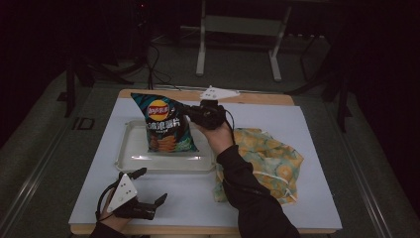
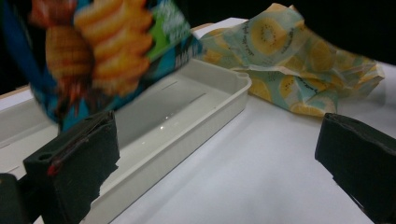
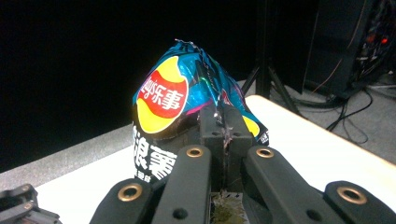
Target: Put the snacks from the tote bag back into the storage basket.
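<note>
Over the far half of the white table (image 1: 297, 129), the right gripper (image 1: 190, 113) has its jaws pinched tight on the top seam of a bag of crisps (image 1: 163, 124), which stands upright with its bottom in the shallow cream tray (image 1: 130, 153). The tray sits left of the table's middle. Just beside the tray's right end lies a crumpled yellow cloth printed with fruit slices (image 1: 270, 158), spread toward the right edge. Near the front left corner, the left gripper (image 1: 151, 186) rests low with its jaws spread wide apart and nothing between them, pointing toward the tray's long front wall.
</note>
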Demonstrator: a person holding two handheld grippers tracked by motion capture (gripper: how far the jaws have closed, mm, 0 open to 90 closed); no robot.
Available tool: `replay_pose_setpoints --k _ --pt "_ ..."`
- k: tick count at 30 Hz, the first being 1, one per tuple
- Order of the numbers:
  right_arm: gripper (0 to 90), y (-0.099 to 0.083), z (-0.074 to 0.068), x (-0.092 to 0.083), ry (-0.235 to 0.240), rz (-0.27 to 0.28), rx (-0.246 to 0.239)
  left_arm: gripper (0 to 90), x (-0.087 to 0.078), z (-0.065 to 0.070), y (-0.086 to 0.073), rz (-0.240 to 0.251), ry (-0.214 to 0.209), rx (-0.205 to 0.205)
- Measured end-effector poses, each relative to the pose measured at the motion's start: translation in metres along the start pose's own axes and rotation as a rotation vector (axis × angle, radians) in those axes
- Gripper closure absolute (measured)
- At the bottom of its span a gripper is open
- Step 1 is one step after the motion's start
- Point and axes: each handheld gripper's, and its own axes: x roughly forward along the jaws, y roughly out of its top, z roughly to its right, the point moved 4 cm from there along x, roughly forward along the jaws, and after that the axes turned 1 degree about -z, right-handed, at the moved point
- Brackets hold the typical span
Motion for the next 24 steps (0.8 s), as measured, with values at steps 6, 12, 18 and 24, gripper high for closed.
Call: replay_pose_setpoints --k 6,12,18,24 --pt "90.0 -0.020 -0.001 0.017 0.019 -0.042 0.017 0.3 -0.001 0.000 0.000 0.002 -0.004 0.001" --pt "90.0 -0.039 0.005 0.027 0.025 -0.073 0.050 0.3 -0.001 0.001 0.000 0.001 -0.007 0.001" --pt "90.0 -0.052 0.012 0.029 0.012 -0.116 0.059 0.3 0.000 0.001 0.000 -0.003 -0.009 0.004" --pt "90.0 -0.065 0.023 0.027 -0.051 -0.192 0.066 0.3 0.000 0.001 0.000 -0.004 -0.008 0.003"
